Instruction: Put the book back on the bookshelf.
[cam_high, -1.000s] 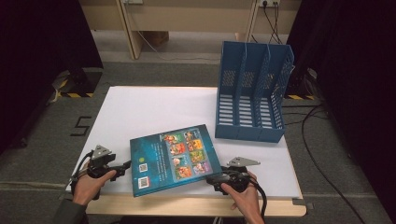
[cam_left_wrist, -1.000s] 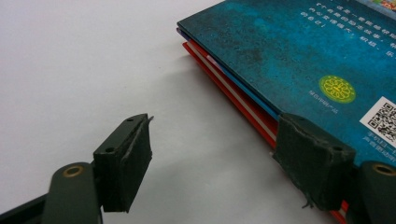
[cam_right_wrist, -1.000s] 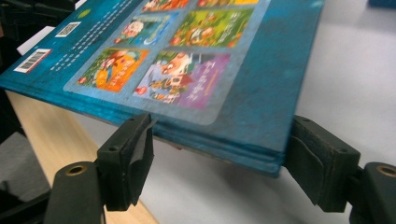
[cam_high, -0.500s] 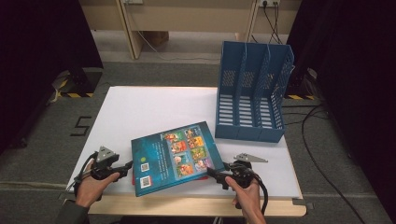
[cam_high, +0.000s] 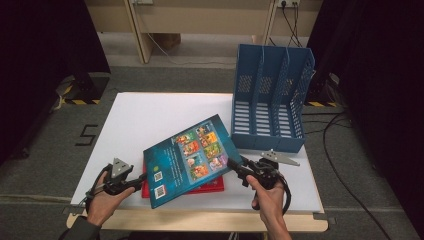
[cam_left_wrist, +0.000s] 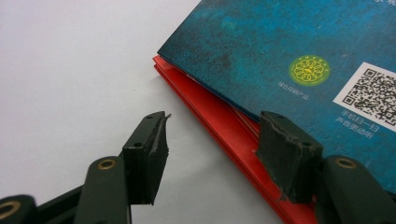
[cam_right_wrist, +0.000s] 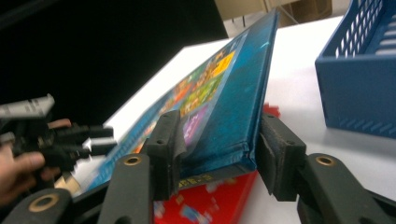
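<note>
1. Covering most of the scene is a white table, set on grey carpet, with dark curtains hung on both sides and pale wooden furniture legs seen at the back. Yellow-black hazard tape is stuck to the floor on both sides, and a "5" is marked on the carpet left of the table.
2. A blue file rack with slotted compartments is stood at the table's far right, just beyond the books.
3. A blue book is tilted up off a red book lying flat near the front edge. Two QR codes and a round green-yellow seal are printed on its back cover, plus small cover thumbnails; the tiny text under them can't be read.
4. The right gripper is clamped on the blue book's spine corner, jaws having just been closing, pads pressed on both faces.
5. The left gripper has also just been closing, but a gap is left: one pad is by the book stack's edge, the other is over bare table.
</note>
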